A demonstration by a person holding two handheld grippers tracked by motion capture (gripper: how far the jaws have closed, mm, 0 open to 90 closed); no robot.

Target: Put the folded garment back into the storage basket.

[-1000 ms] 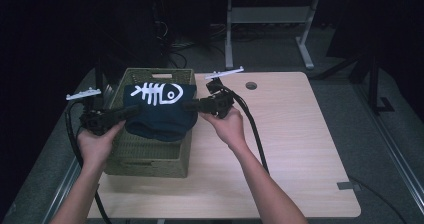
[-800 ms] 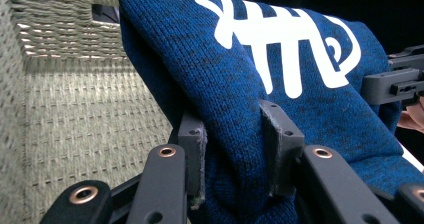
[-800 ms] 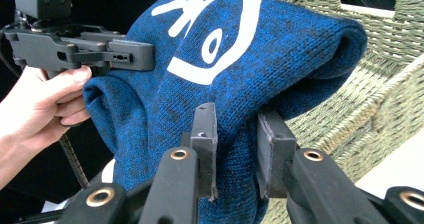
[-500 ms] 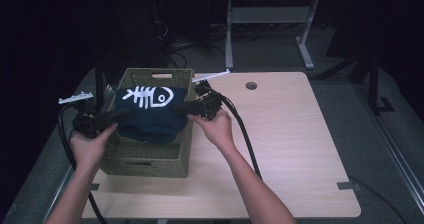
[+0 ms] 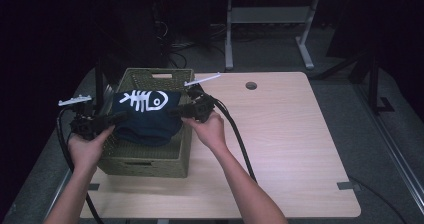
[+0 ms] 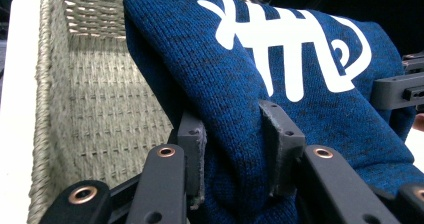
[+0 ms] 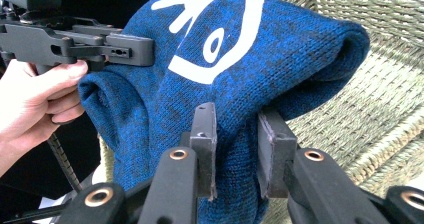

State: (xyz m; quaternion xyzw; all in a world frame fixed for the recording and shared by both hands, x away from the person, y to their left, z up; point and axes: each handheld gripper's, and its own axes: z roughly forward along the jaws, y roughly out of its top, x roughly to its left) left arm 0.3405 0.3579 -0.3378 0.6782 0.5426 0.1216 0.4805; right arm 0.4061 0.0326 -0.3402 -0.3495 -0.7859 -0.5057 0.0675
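Both claws, left claw point(image 6: 235, 154) and right claw point(image 7: 237, 149), are pinching the blue sweater point(image 5: 145, 116) over the basket point(image 5: 150, 159). If one pinch is slipping, the sweater is flopping onto the rim instead of going inside.

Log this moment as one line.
left gripper: shut on sweater | right gripper: shut on sweater | sweater: held over basket

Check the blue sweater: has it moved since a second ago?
Yes. The blue sweater, pinched by the left gripper and right gripper, has shifted left and lower, into the wicker basket.
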